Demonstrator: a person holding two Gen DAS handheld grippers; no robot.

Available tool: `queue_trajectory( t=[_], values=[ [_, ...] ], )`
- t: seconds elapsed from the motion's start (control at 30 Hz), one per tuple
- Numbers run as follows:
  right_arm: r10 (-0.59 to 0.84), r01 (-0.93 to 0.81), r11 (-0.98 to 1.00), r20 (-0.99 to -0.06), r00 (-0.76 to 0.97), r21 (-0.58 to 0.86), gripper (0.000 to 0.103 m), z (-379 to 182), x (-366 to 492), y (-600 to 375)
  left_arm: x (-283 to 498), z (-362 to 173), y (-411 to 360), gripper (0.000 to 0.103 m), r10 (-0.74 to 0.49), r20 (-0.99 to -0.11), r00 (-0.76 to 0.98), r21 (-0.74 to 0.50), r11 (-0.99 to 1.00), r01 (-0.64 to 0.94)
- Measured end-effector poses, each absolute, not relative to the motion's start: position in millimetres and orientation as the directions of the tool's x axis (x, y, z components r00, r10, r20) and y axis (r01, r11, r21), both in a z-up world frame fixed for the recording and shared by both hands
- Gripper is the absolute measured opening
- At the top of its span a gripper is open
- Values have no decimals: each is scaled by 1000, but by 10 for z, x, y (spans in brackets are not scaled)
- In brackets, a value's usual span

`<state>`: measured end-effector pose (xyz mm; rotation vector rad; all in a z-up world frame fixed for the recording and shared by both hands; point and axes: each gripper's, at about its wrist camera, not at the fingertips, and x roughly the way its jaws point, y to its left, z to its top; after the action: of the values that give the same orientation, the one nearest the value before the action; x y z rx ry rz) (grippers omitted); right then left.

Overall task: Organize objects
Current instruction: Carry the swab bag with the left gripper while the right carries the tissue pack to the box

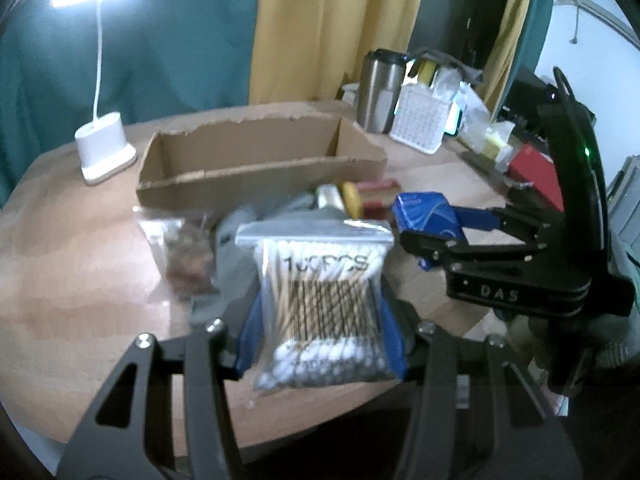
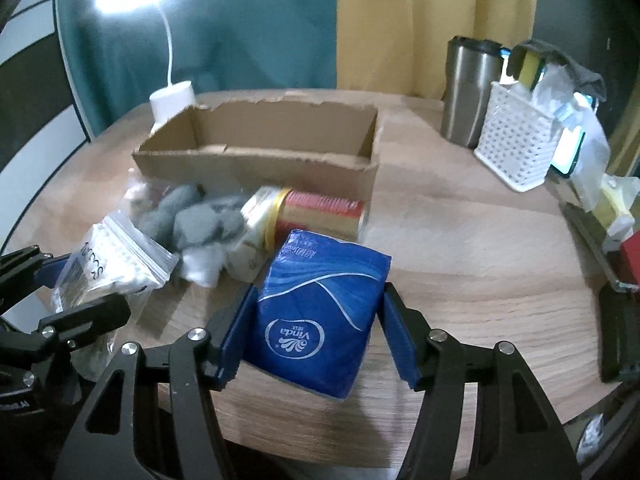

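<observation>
Right then, my left gripper was clamped on the zip bag of cotton swabs, its blue pads pressed against both sides of the bag, which it held up off the table near the front edge. My right gripper had a blue tissue pack between its fingers; the left pad touched the pack, but a sliver of gap showed at the right pad, so I could not tell whether the grip was firm. The pack sat near the front edge too, tilted up. Just behind both, in the middle of the table, lay a loose heap: a grey cloth bundle, a red and gold can on its side, and a small bag of brownish bits toward the left. Beyond the heap stood the open cardboard box, its torn rim up. A white lamp base stood by the box's far left corner. At the far right edge stood a steel tumbler beside a white perforated basket stuffed with odds and ends.
</observation>
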<state>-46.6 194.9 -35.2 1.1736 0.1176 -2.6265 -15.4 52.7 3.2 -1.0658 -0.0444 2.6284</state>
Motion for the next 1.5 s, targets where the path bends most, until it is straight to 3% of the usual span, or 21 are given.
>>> queue_trajectory(
  t=[0.7,1.5],
  values=[
    [-234,263,-963,-666,-709,58,64,75,-793,2121,-620,455,500,52,268,-623,-735,-124,-961,-245],
    [-311,338,-937,-664,-680,93,64,85,-1514,2034,-1325,406,351,52,229,-640,-734,-169,-973,-157]
  ],
)
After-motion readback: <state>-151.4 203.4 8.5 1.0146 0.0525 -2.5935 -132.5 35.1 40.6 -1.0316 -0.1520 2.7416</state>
